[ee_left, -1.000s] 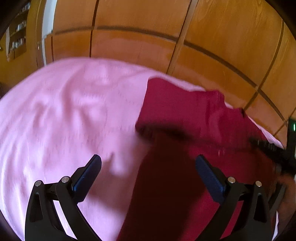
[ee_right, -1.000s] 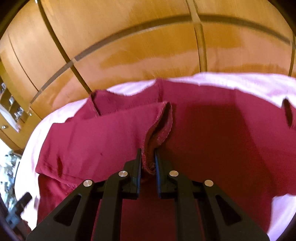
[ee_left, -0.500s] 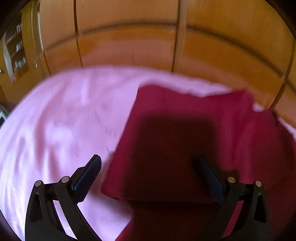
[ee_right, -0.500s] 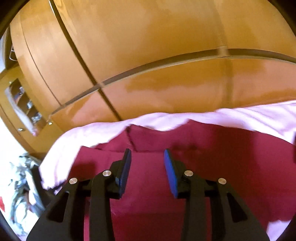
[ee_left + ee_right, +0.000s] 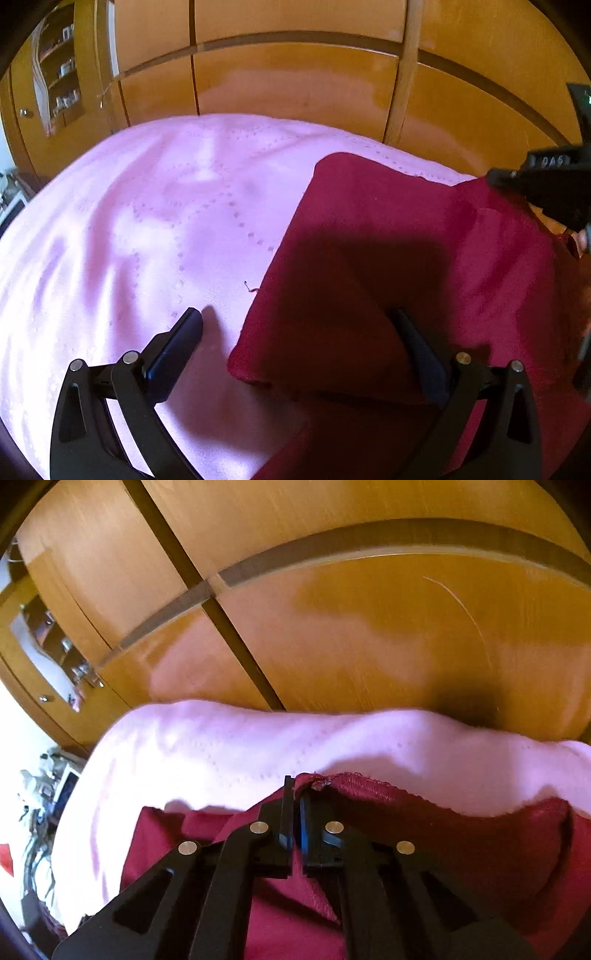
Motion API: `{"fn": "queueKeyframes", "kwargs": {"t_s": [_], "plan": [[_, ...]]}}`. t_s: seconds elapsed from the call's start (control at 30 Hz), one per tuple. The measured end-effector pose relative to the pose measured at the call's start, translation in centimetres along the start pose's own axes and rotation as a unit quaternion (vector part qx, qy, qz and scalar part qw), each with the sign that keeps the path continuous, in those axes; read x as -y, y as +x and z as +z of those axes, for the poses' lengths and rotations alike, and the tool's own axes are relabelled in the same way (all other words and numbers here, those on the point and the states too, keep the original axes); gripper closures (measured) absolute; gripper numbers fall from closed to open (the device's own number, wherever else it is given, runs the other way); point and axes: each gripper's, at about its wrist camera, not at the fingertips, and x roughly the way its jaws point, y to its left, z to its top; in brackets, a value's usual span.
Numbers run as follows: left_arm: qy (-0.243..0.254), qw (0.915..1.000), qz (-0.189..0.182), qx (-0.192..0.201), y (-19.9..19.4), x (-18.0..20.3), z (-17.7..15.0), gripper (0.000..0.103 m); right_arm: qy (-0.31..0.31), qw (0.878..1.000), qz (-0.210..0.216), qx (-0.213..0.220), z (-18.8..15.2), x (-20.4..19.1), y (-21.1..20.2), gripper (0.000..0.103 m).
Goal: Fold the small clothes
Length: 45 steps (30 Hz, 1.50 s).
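Note:
A dark red garment [image 5: 388,240] lies folded on a pink bedspread [image 5: 147,221]. My left gripper [image 5: 295,314] is open and hovers low over the garment's near left corner. Its left finger is over the bedspread and its right finger over the cloth, with nothing pinched. My right gripper [image 5: 294,786] is shut, and its tips pinch the hemmed far edge of the garment [image 5: 480,849] by the bedspread [image 5: 221,746]. In the left wrist view, the right gripper [image 5: 495,179] shows at the cloth's far right corner.
Wooden wardrobe doors [image 5: 295,74] stand close behind the bed's far edge, also filling the upper right wrist view as wardrobe doors [image 5: 369,627]. Open shelves [image 5: 59,85] sit at the far left. Clutter [image 5: 37,812] lies on the floor left of the bed.
The right gripper released the raised fold, opened, swung to the garment's far hem and shut there. The fold now lies flat. The left gripper moved closer over the garment's near corner, still open.

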Motion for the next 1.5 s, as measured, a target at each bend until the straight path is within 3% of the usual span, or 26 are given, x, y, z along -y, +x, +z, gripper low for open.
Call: {"fn": "queueKeyframes", "kwargs": {"t_s": [0.07,0.1,0.13,0.17,0.2,0.23,0.3,0.37,0.43,0.5,0.63,0.73,0.77,1.0,1.07,1.13,1.17,1.27,1.4,1.5], "plan": [[0.006,1.0000,0.004,-0.004,0.1,0.2,0.0,0.002,-0.021,0.999,-0.034,-0.024,-1.1,0.3,1.9,0.102],[0.008,0.9999,0.005,-0.005,0.2,0.3,0.1,0.002,-0.015,0.999,-0.023,-0.016,-1.4,0.7,1.8,0.102],[0.007,1.0000,0.002,-0.006,0.2,0.2,0.1,0.002,0.004,1.000,-0.002,-0.009,-1.4,1.2,1.2,0.094],[0.004,1.0000,-0.001,-0.006,0.3,0.2,0.2,0.002,0.018,1.000,0.010,-0.008,-1.4,1.6,0.6,0.082],[0.002,1.0000,-0.005,-0.007,0.2,0.0,0.2,0.002,0.032,0.999,0.024,-0.006,-1.4,2.1,-0.4,0.049],[-0.002,0.9999,-0.010,-0.008,0.1,-0.1,0.3,0.002,0.043,0.998,0.034,0.006,-1.4,2.5,-1.8,0.036],[-0.007,0.9998,-0.018,-0.009,-0.3,-0.3,0.8,0.002,0.039,0.995,0.029,0.086,-2.4,3.6,-6.7,0.037],[-0.006,0.9999,-0.014,0.007,-1.2,-0.3,1.0,0.002,0.042,0.993,0.000,0.110,-2.8,5.3,-9.4,0.039],[0.003,0.9989,-0.008,0.046,-2.8,0.2,1.1,0.002,0.031,0.990,-0.051,0.126,-3.4,7.2,-11.4,0.061],[0.016,0.9980,0.006,0.061,-3.0,0.9,1.1,0.002,0.014,0.986,-0.125,0.112,-4.0,9.4,-11.8,0.075],[0.045,0.9985,0.029,0.006,0.1,2.2,1.2,0.002,0.056,0.985,-0.152,0.060,-5.4,14.3,-10.3,0.083],[0.024,0.9997,0.004,-0.009,1.1,1.4,1.4,0.002,0.101,0.980,-0.163,0.055,-6.1,16.5,-9.5,0.103],[0.020,0.9997,-0.002,-0.011,1.3,1.2,1.3,0.002,0.114,0.974,-0.184,0.061,-6.2,17.2,-9.7,0.103],[0.020,0.9996,-0.008,-0.018,1.7,1.0,1.6,0.002,0.110,0.973,-0.192,0.066,-6.3,17.1,-9.2,0.103],[0.018,0.9994,-0.018,-0.023,1.7,0.5,2.4,0.002,0.118,0.975,-0.176,0.072,-6.5,17.0,-10.7,0.090],[0.016,0.9986,-0.041,-0.030,0.5,0.3,2.4,0.002,0.113,0.974,-0.170,0.102,-7.2,15.9,-13.0,0.046],[0.014,0.9980,-0.056,-0.027,-0.6,0.9,1.5,0.002,0.106,0.972,-0.175,0.118,-7.9,15.6,-14.2,0.043],[0.023,0.9964,-0.080,-0.014,-2.9,1.6,0.1,0.002,0.099,0.972,-0.160,0.142,-9.3,15.8,-18.1,0.043],[0.047,0.9916,-0.120,0.012,-5.9,2.4,-2.2,0.002,0.179,0.967,-0.103,0.149,-11.9,19.2,-22.8,0.043],[0.081,0.9896,-0.111,0.043,-7.8,3.1,-3.5,0.002,0.242,0.954,-0.086,0.156,-14.0,21.5,-24.9,0.043]]}}
